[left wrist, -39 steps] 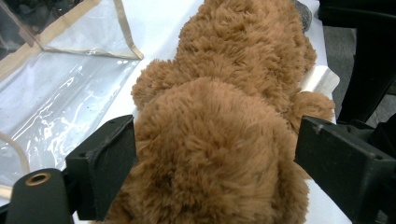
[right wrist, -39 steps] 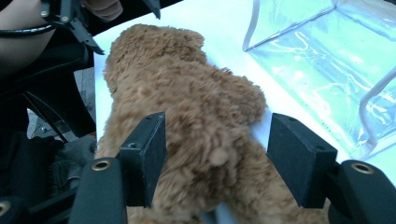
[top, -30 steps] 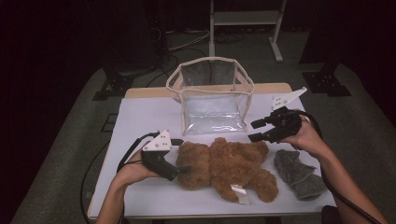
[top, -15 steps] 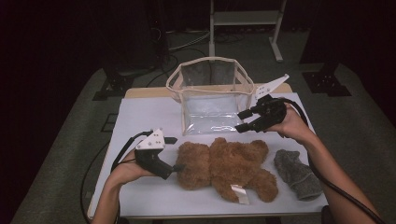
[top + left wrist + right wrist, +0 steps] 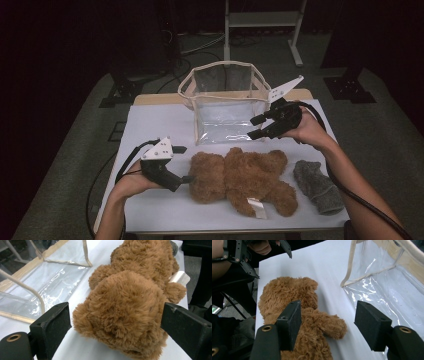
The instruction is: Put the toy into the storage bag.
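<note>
**On the white table: one bear, one bag, one sock**

Across the white table (image 5: 160,125) lies one brown teddy bear (image 5: 240,177), its long axis running left to right, head toward the left tongs (image 5: 186,178). Those tongs stand wide around the head, pads just clear of the fur. One clear plastic bag (image 5: 222,107) stands behind; one grey sock (image 5: 316,186) lies right of the bear. Right tongs (image 5: 252,127) hover open and empty before the bag. Dark room, grey floor.

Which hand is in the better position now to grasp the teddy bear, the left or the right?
Left. The left gripper is open at table level with the teddy bear head between its jaws. The right gripper is open too, but raised beside the clear bag, apart from the bear.
</note>
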`<state>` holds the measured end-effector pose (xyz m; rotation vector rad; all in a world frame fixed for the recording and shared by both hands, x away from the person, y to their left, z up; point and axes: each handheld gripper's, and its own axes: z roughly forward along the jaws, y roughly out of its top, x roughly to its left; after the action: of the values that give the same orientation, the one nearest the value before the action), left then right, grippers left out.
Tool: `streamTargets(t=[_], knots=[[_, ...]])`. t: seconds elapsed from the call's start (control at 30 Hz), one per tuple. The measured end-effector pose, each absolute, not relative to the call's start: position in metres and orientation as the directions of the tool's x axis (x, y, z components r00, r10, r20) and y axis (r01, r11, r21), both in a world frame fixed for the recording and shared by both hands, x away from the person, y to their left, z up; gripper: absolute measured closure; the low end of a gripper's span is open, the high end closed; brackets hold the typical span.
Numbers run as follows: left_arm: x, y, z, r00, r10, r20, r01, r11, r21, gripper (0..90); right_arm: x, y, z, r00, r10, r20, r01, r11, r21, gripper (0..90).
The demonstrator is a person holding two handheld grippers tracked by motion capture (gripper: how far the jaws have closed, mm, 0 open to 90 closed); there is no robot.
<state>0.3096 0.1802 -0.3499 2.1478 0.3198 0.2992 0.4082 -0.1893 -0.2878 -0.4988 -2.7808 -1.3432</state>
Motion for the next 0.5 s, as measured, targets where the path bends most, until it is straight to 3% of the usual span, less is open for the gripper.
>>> streamTargets(t=[0.5], knots=[[0.309, 0.184, -0.350, 0.936, 0.342, 0.090, 0.122, -0.551, 0.826, 8.3, 0.420, -0.170, -0.269, -0.963, 0.248, 0.108, 0.244, 0.625, 0.741, 37.0]])
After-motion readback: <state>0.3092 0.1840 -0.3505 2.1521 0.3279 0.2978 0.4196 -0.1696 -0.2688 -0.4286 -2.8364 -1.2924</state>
